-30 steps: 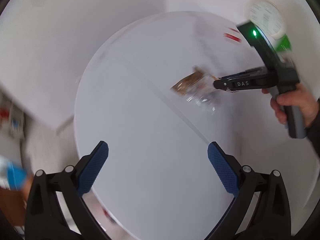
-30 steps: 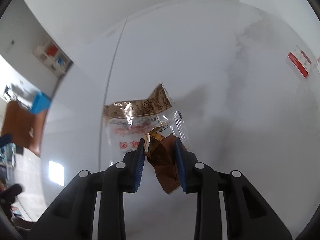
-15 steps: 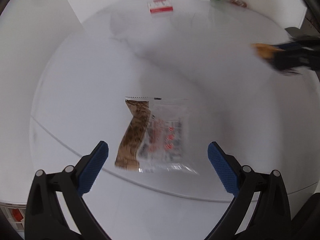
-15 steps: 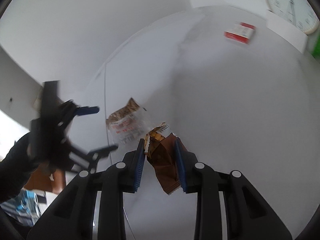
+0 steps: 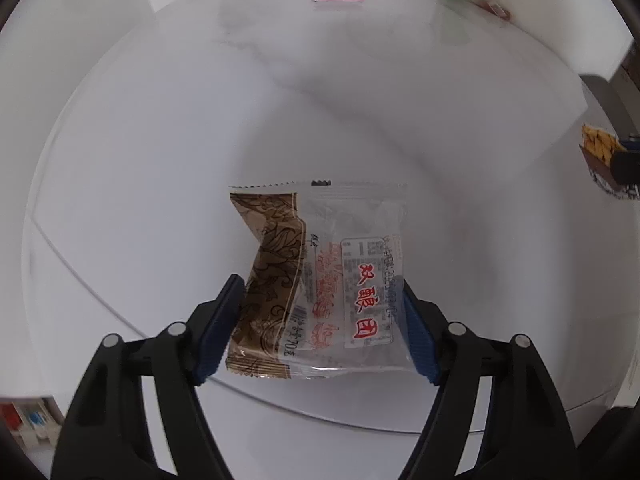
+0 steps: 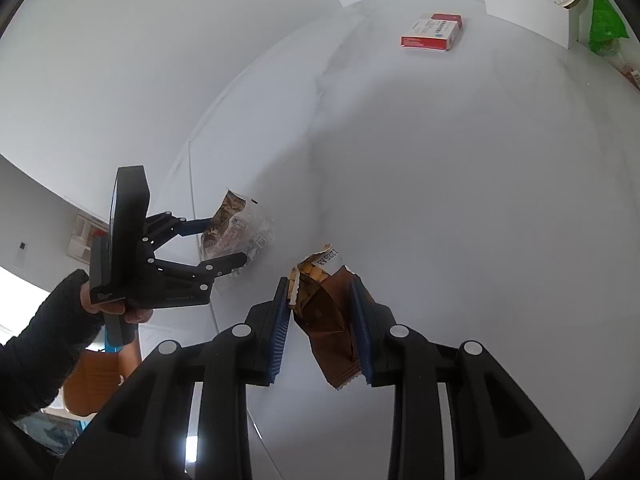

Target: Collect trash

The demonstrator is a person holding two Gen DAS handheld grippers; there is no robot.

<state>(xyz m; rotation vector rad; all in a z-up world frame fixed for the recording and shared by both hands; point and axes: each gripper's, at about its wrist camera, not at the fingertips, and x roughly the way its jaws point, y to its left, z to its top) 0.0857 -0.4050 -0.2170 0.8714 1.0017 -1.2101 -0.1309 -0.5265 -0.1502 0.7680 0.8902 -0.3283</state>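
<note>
The right gripper (image 6: 324,316) pinches a torn brown wrapper (image 6: 326,316). At its ten o'clock, the left gripper (image 5: 320,322) brackets a clear wrapper (image 5: 320,280) lying on the white table (image 5: 160,160); its pads seem to touch the edges, jaws partly spread. A red box (image 6: 432,32) sits at one o'clock, far.

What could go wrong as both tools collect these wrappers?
1. The left tool straddles the flat clear wrapper lying on the table; closing may buckle it or let it slip free.
2. The right tool holds the torn brown wrapper; contents showing at its open top could spill.
</note>
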